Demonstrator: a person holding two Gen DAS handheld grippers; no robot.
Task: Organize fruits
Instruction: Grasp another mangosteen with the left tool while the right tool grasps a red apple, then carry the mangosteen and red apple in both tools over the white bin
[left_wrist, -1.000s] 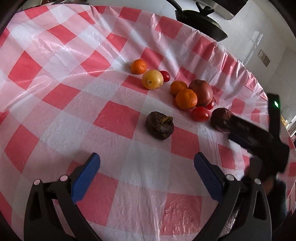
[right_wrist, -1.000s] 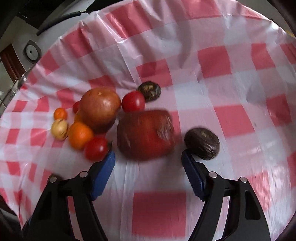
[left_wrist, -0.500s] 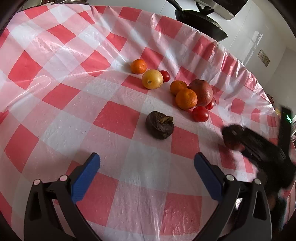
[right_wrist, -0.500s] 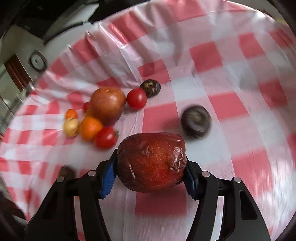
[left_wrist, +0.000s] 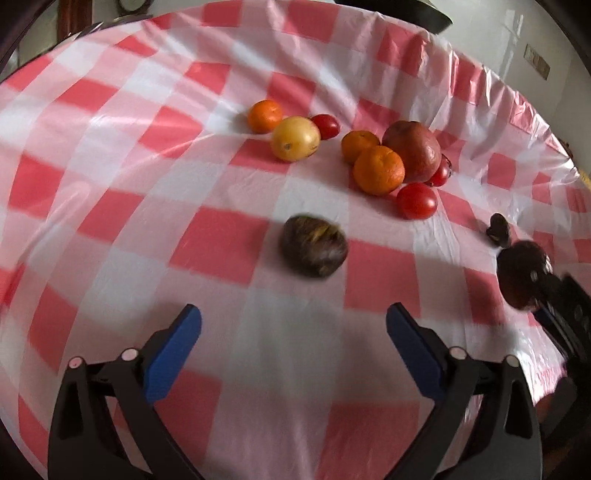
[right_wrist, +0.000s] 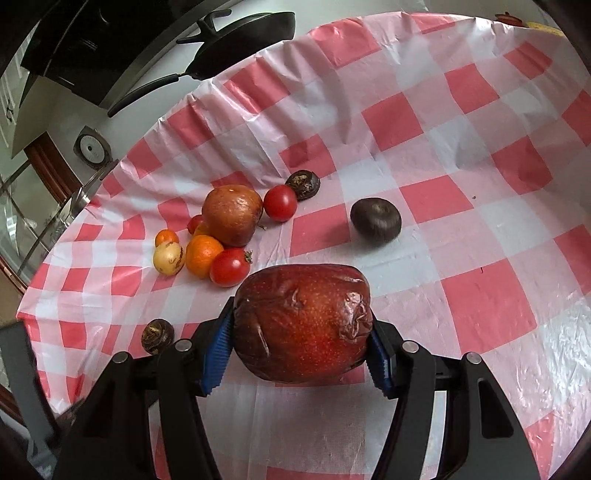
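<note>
- The large, wrinkled dark-red apple (right_wrist: 302, 323) sits clamped between the blue-padded fingers of the right gripper (right_wrist: 301, 352), lifted above the red-and-white checked plastic tablecloth (right_wrist: 461, 155).
- Beyond the apple, a cluster of fruit lies on the cloth: a big brownish-red pomegranate (right_wrist: 232, 215), a red tomato with a green stalk (right_wrist: 229, 267), a second red tomato (right_wrist: 280, 202), an orange mandarin (right_wrist: 202, 255) and a pale yellow round fruit (right_wrist: 168, 258).
- A dark purple round fruit (right_wrist: 375, 220) lies apart on the cloth, to the right of the cluster; a smaller shrivelled dark fruit (right_wrist: 303, 184) rests just beside the second tomato.
- The left gripper (left_wrist: 293, 350) hovers with its blue-padded fingers spread wide and nothing between them; a blurred, dark wrinkled fruit (left_wrist: 314, 246) lies on the cloth ahead of it.
- A black frying pan (right_wrist: 236, 44) sits past the table's far edge.
</note>
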